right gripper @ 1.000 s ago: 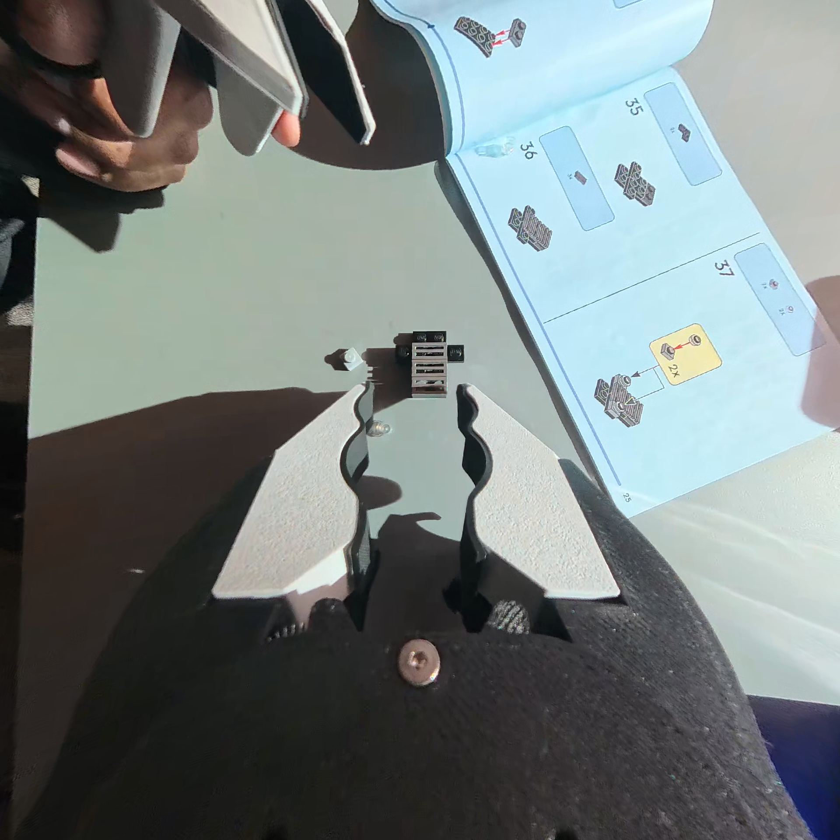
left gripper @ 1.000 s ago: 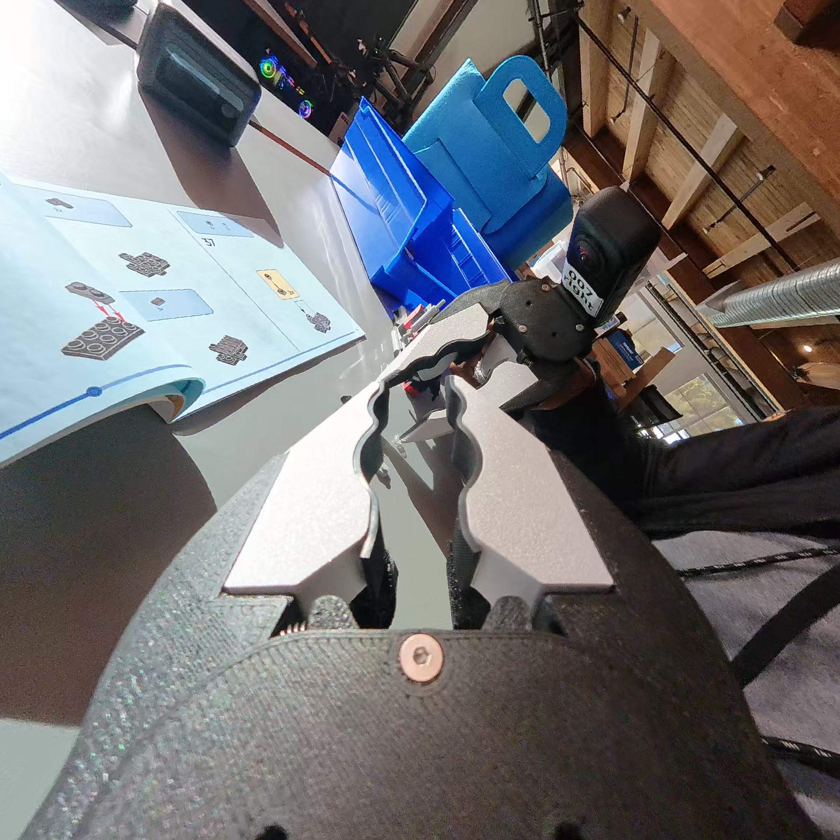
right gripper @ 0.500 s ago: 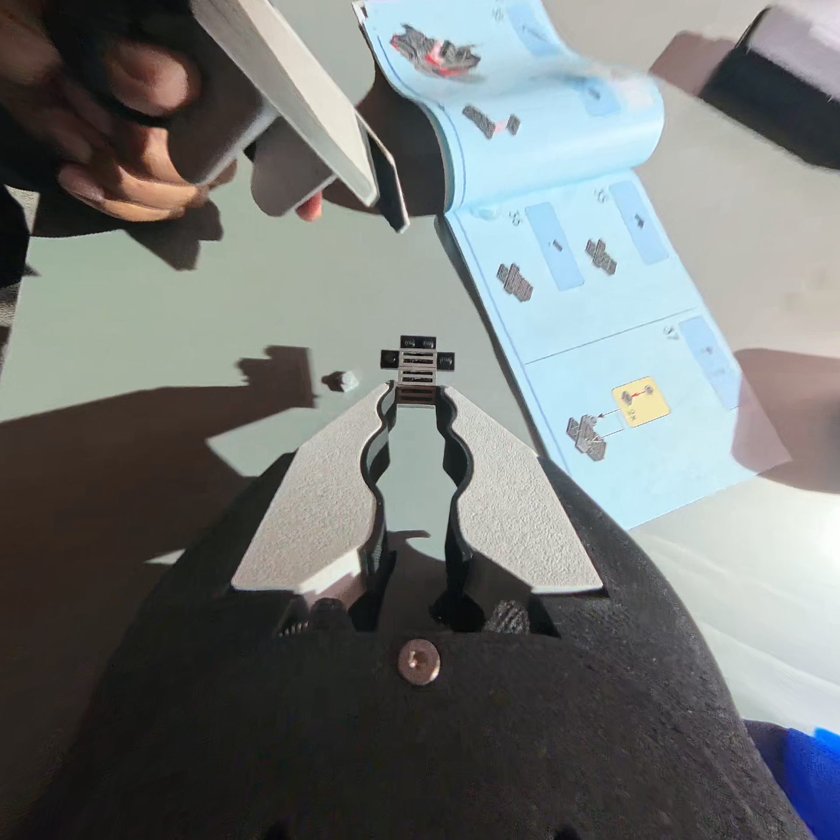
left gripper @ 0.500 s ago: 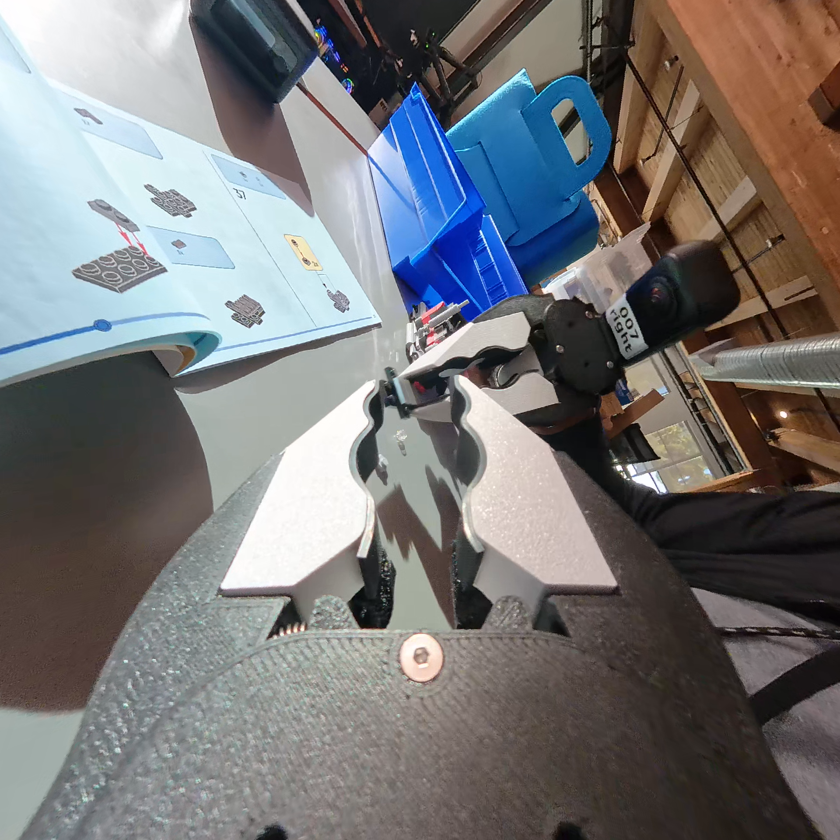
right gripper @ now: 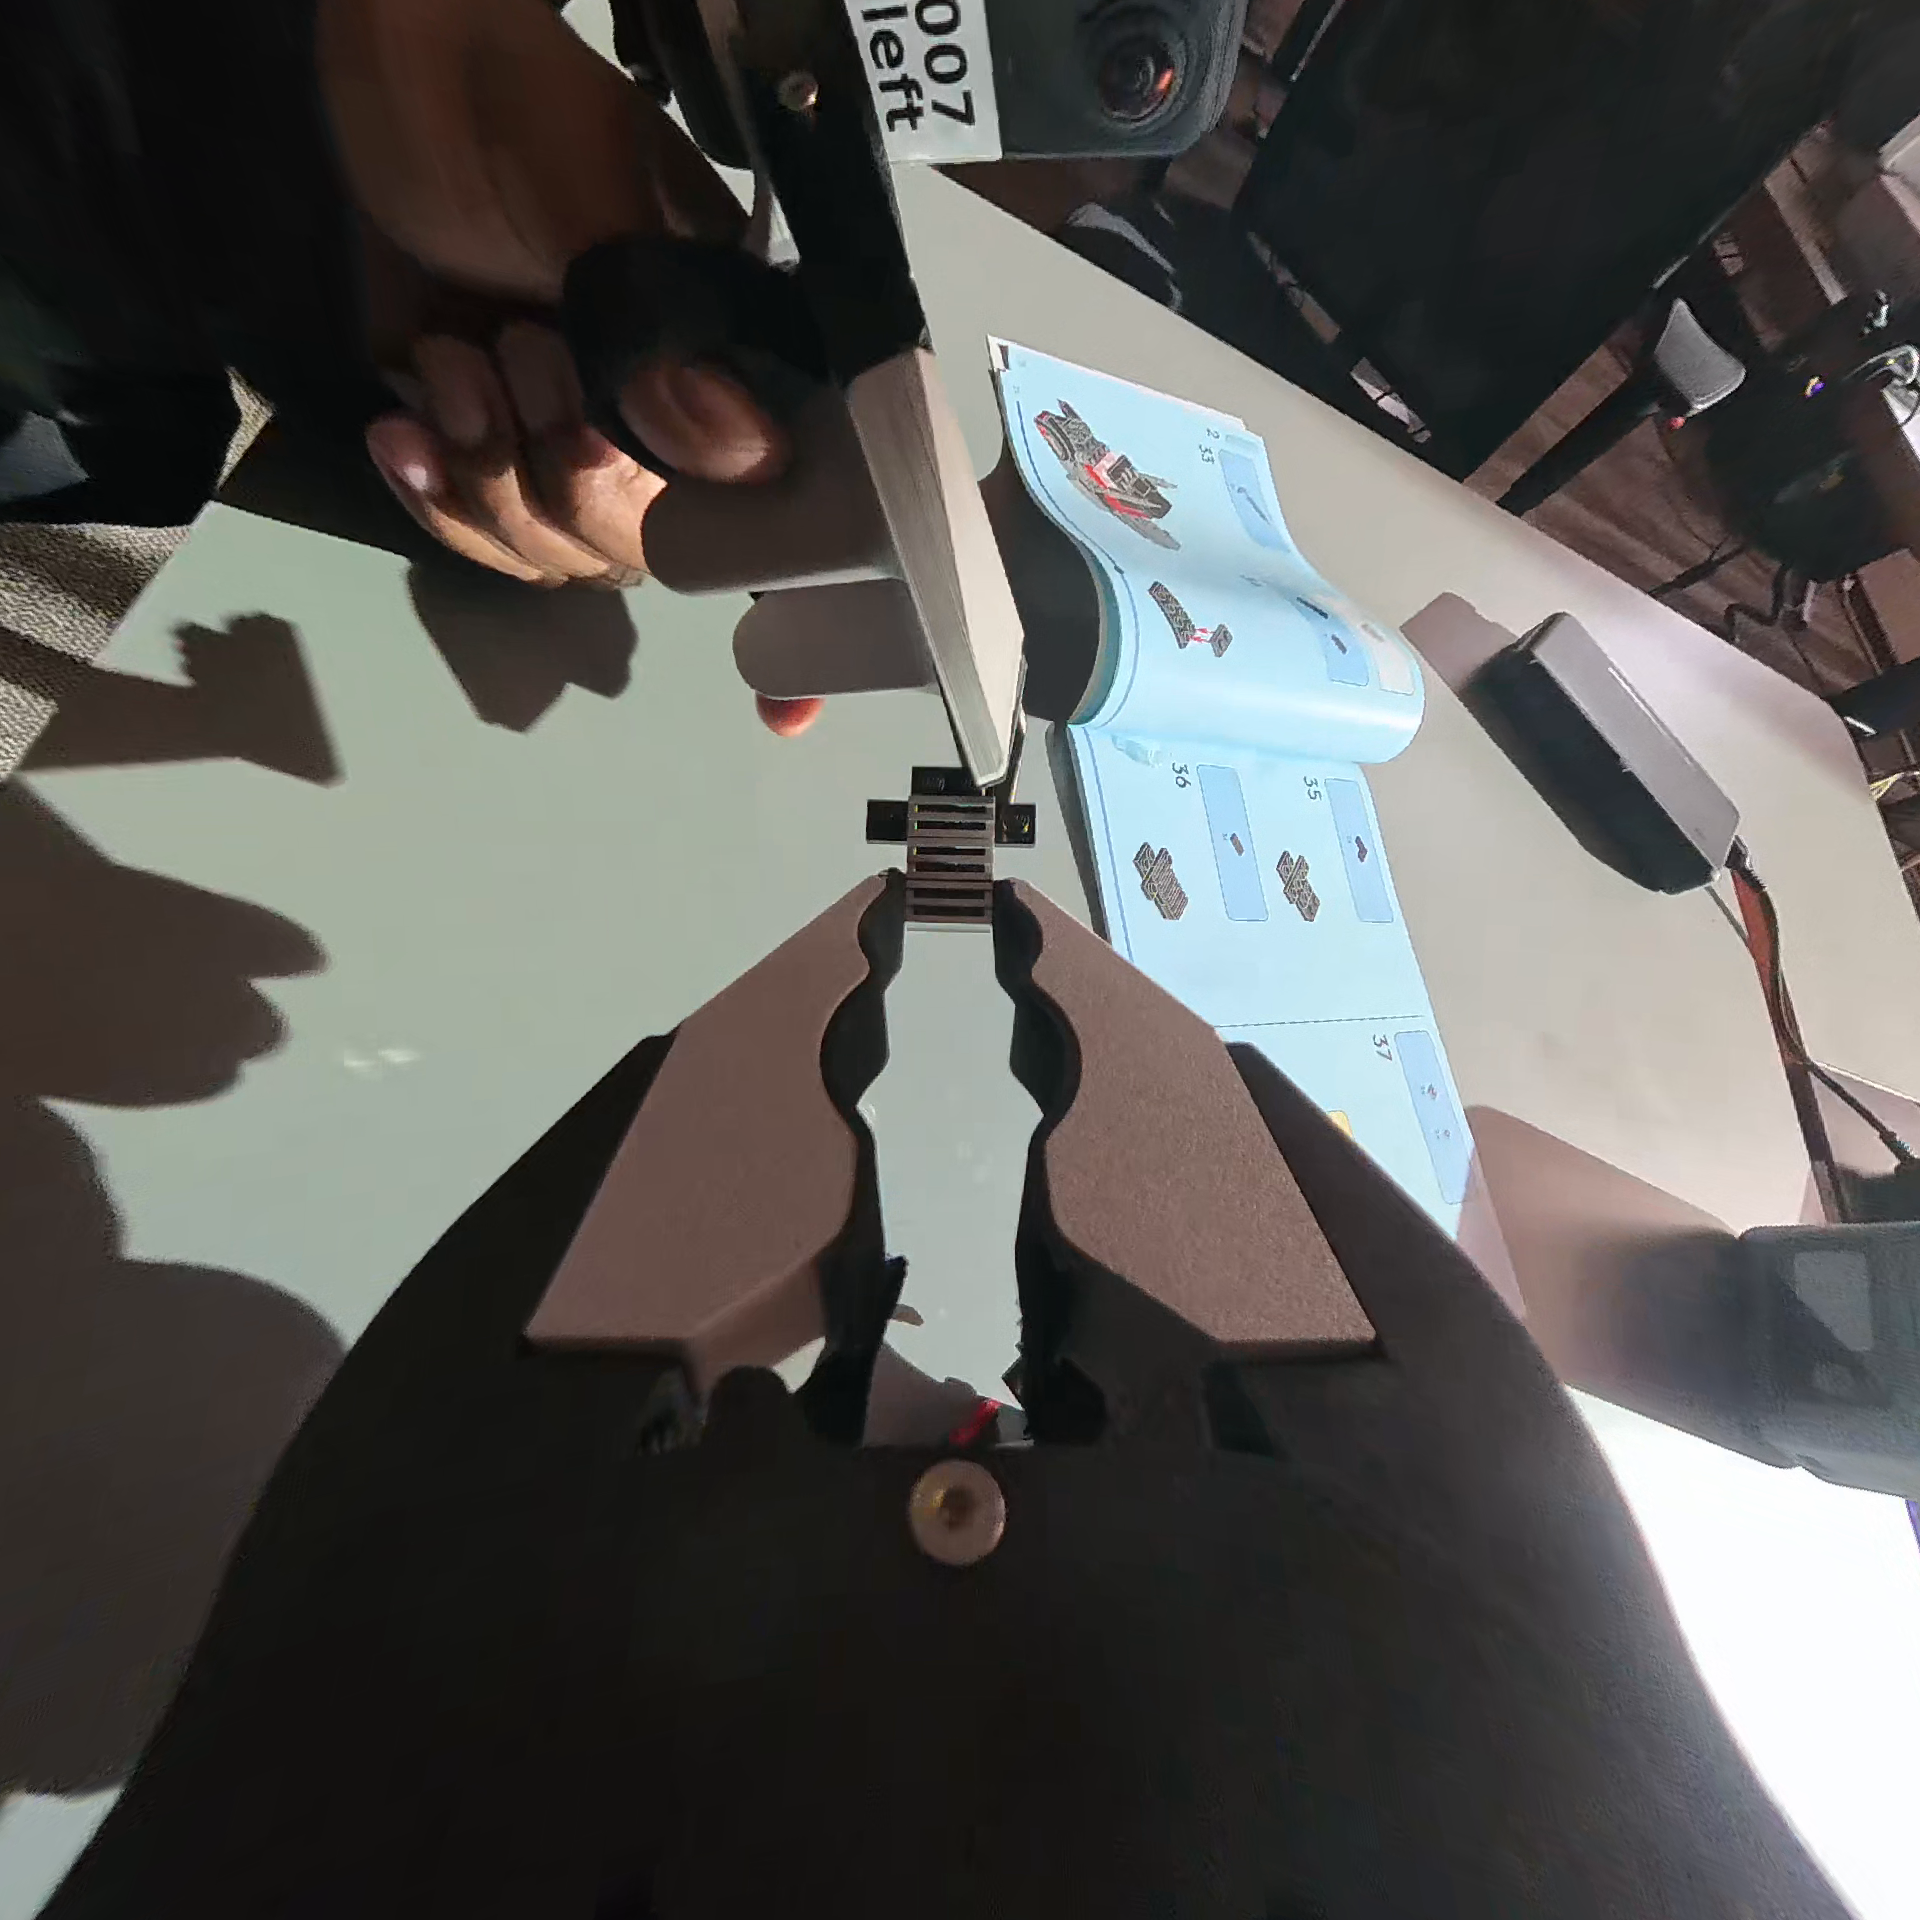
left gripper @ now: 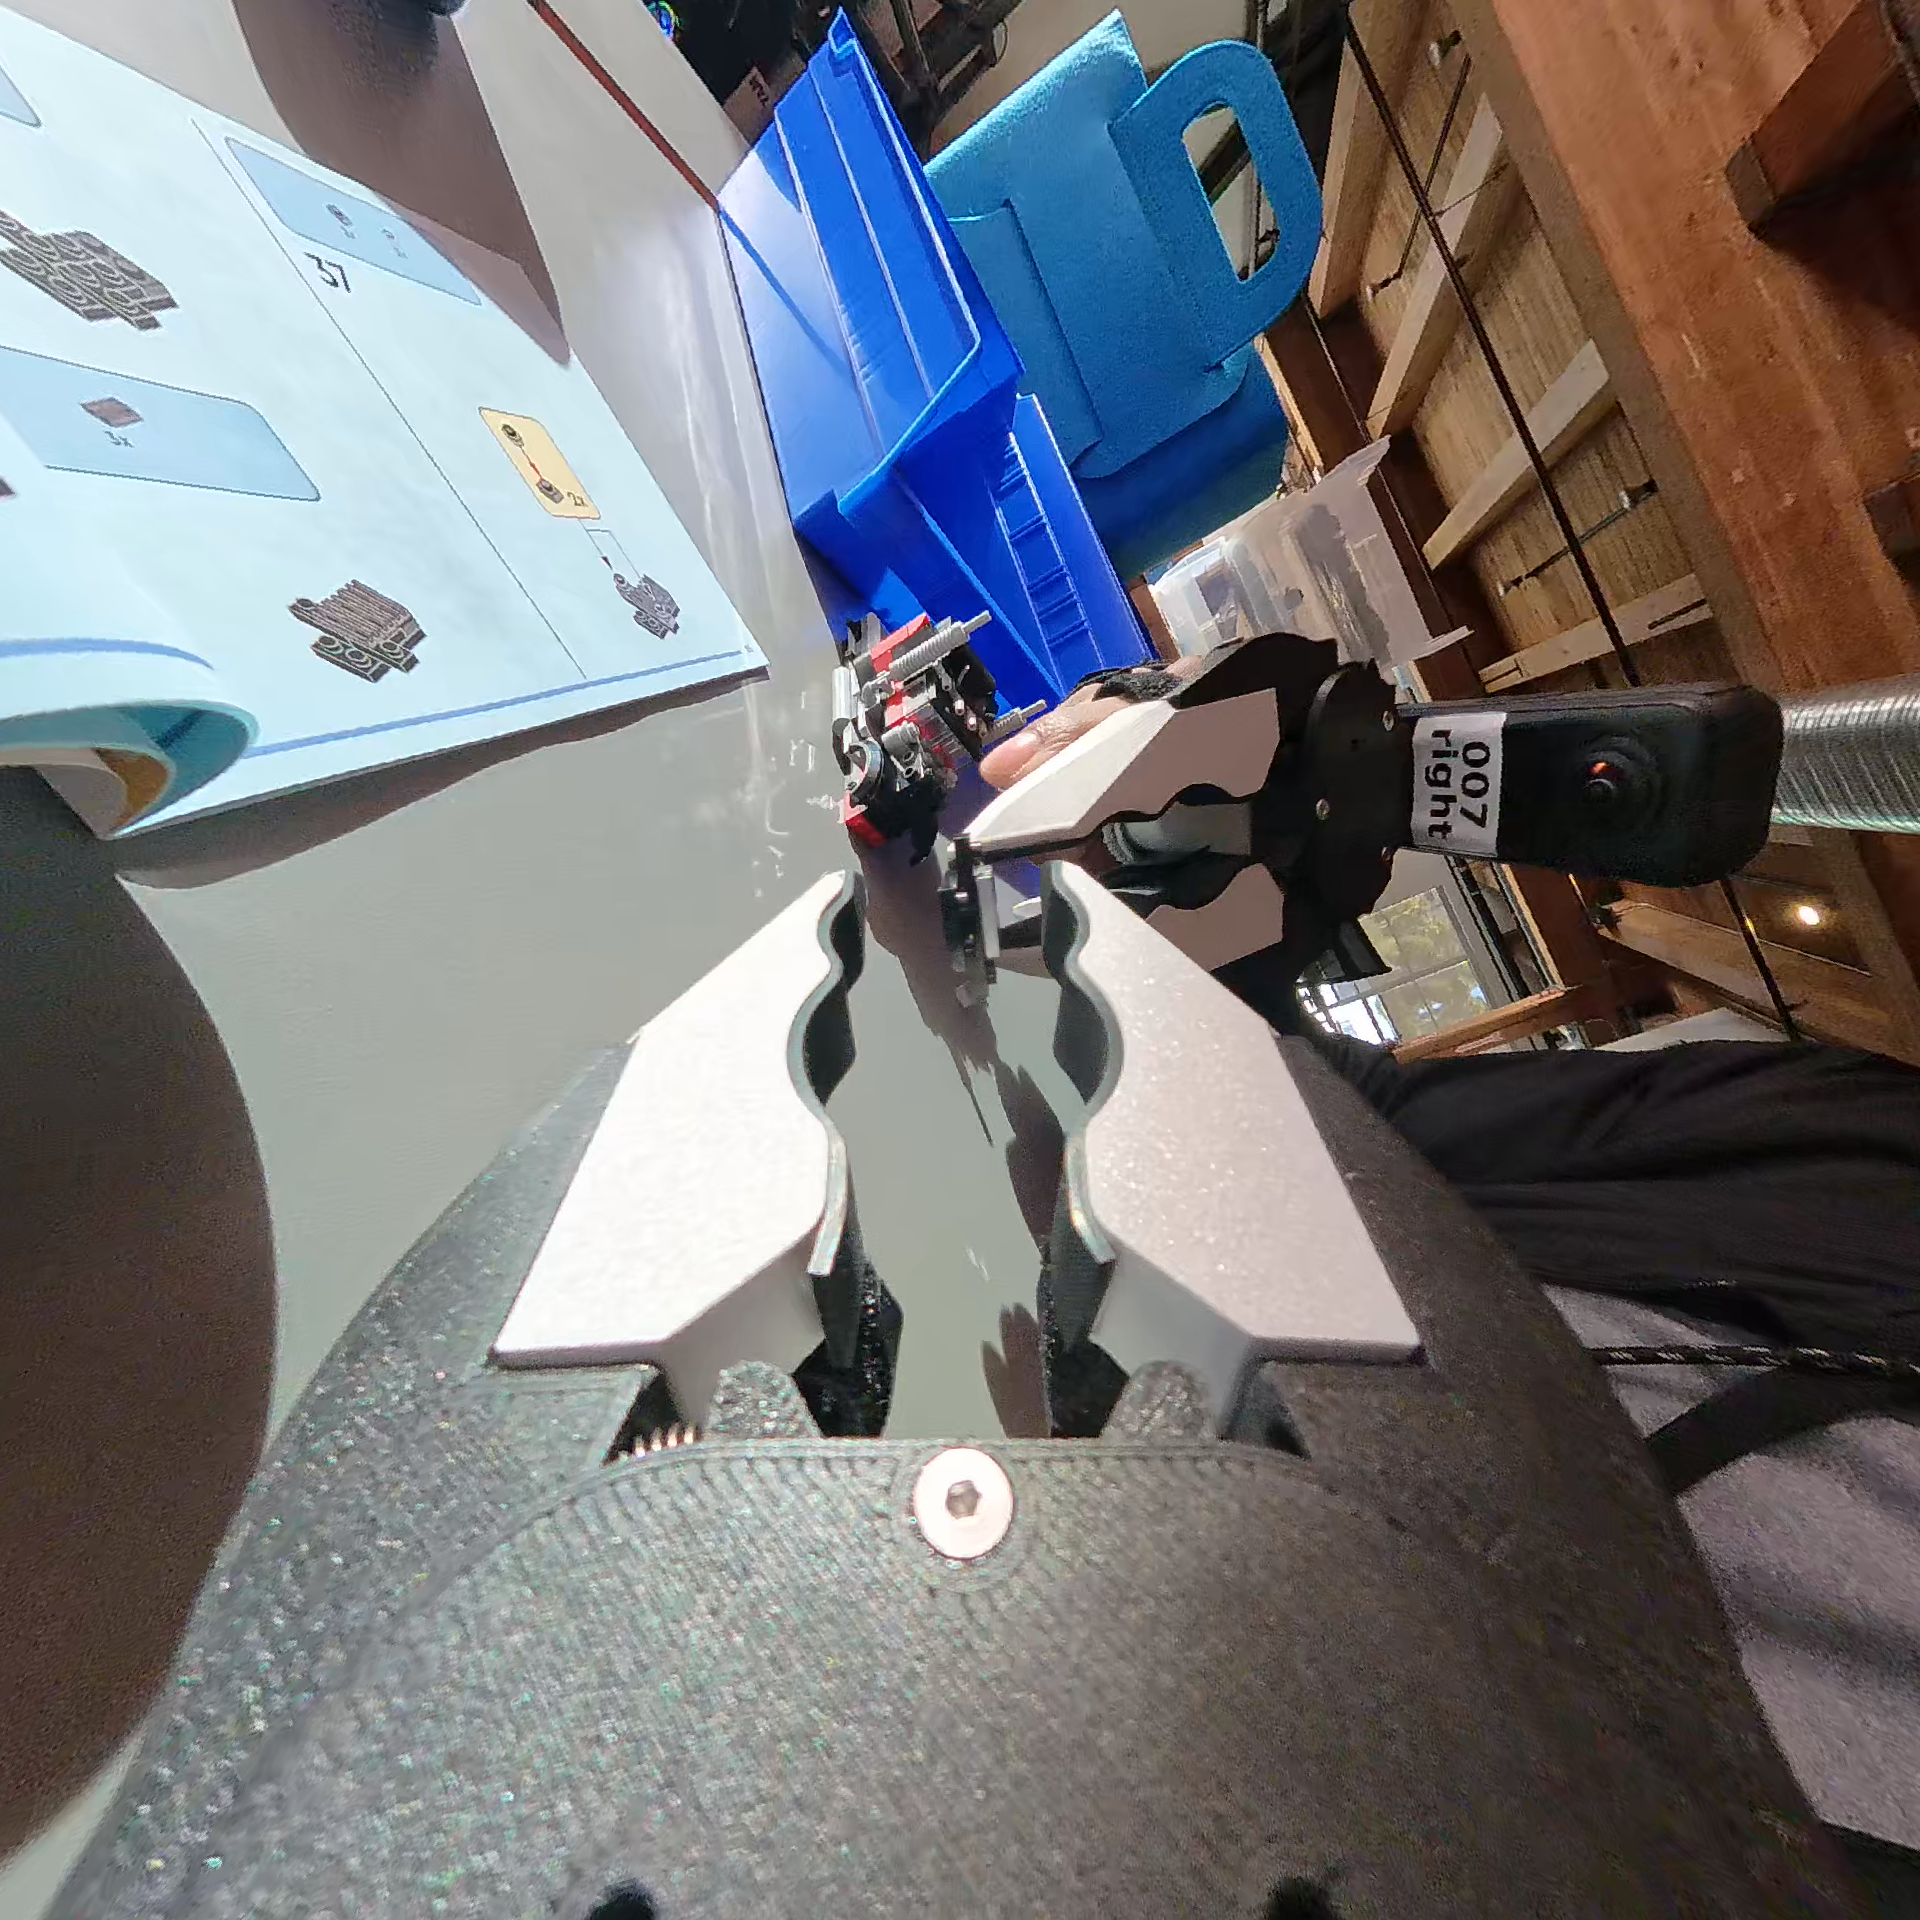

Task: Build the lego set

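My right gripper [right gripper: 945, 899] is shut on a small grey and black lego grille assembly [right gripper: 948, 852] and holds it above the grey table [right gripper: 468, 935]. In the left wrist view the assembly [left gripper: 971, 914] sits at the tips of the right gripper [left gripper: 997, 831], between my left gripper's open fingertips. My left gripper [left gripper: 954, 891] is open and empty. In the right wrist view one of its fingers [right gripper: 935, 582] reaches down to the top of the assembly. A red, black and grey lego model [left gripper: 904, 727] stands on the table beyond. The open instruction booklet [left gripper: 312, 416] lies to the left.
Blue bins [left gripper: 883, 312] and a blue foam piece [left gripper: 1122, 260] stand at the far table edge behind the model. A black box with a cable [right gripper: 1600, 748] lies past the booklet [right gripper: 1247, 831]. A person's hand [right gripper: 540, 488] grips the left gripper's handle. My left and right fingertips are right by each other.
My right gripper has shut on the grille assembly and lifted it off the table. My left gripper has come close, so that its open fingertips now flank the assembly.
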Action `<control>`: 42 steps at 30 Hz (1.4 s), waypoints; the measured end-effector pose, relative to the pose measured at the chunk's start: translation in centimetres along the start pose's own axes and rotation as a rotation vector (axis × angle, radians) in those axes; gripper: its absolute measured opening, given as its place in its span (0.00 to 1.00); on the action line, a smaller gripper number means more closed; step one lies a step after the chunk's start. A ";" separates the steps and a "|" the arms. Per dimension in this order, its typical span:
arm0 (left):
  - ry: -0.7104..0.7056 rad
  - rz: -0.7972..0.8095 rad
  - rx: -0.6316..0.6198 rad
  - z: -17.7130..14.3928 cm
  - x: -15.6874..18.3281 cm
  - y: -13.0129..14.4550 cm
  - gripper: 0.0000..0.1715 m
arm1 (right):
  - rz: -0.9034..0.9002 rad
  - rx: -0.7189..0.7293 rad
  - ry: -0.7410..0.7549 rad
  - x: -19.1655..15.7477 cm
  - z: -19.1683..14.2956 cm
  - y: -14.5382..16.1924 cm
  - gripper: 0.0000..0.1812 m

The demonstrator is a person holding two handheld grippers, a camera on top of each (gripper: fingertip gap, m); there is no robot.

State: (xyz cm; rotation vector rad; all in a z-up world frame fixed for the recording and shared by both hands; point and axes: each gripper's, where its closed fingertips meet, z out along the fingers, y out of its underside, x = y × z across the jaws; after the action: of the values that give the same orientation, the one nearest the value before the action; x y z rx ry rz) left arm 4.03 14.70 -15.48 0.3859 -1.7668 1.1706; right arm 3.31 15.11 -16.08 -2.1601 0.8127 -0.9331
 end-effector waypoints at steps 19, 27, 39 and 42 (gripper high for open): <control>0.034 0.009 0.027 -0.2 0.6 -0.3 0.05 | 0.108 0.025 -0.009 0.1 0.0 -0.1 0.12; 0.001 -0.066 0.136 -2.3 -0.2 -1.3 0.05 | 0.288 -0.164 -0.132 -2.2 1.4 2.9 0.13; -0.010 -0.122 0.156 -2.6 -0.3 -0.9 0.05 | 0.323 -0.251 -0.163 -2.9 3.1 4.3 0.10; -0.007 -0.130 0.159 -2.6 -0.4 -1.0 0.05 | 0.332 -0.244 -0.177 -3.0 3.2 4.2 0.06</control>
State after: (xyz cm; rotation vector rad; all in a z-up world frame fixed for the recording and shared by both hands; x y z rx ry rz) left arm 6.27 16.35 -15.04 0.5913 -1.6340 1.2204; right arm 2.96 15.81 -22.09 -2.1795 1.1999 -0.4887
